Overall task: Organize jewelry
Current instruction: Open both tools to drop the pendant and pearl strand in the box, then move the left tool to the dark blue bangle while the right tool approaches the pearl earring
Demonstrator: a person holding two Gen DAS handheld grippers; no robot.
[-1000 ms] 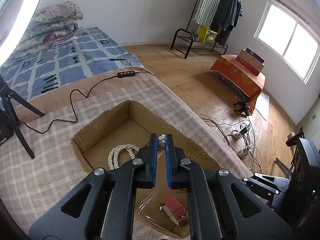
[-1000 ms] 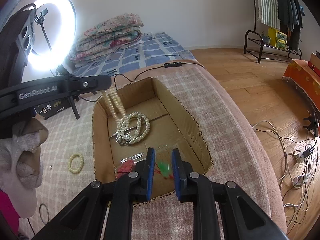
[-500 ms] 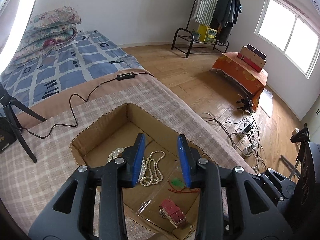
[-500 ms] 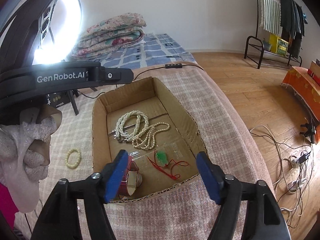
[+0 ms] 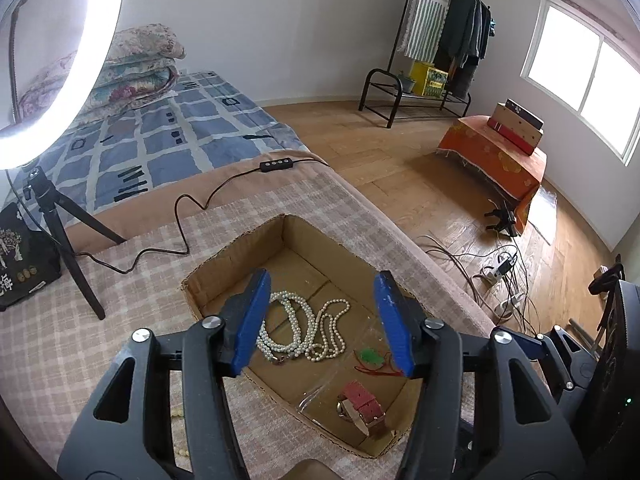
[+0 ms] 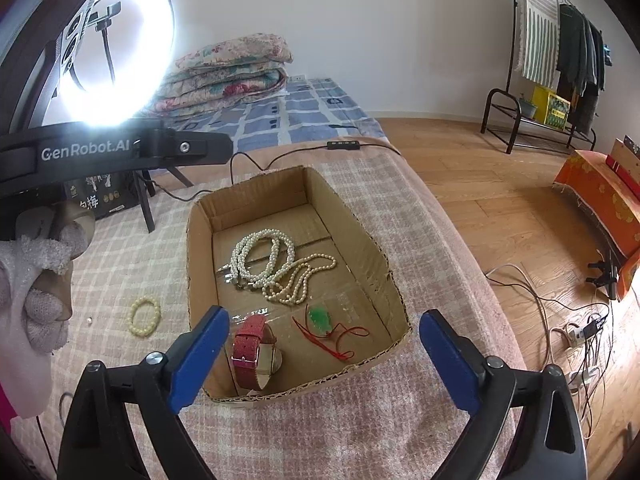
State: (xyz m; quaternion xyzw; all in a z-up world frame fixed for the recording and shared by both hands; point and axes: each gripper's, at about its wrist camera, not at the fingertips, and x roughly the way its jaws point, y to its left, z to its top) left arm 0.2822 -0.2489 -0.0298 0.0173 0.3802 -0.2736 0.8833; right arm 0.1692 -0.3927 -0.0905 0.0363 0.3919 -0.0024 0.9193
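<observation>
Above cardboard box: left gripper, right gripper jaws just spread, both empty; pearl necklaces inside.

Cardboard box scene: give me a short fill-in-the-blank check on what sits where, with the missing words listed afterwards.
1. The red-strapped watch lies inside the ____ box.
2. The pendant on the red cord is ____ in colour.
3. The small bead bracelet lies ____ the box, on the checked cover.
4. The right gripper has its jaws ____, with nothing between the pads.

Missing words: cardboard; green; outside; open
</observation>
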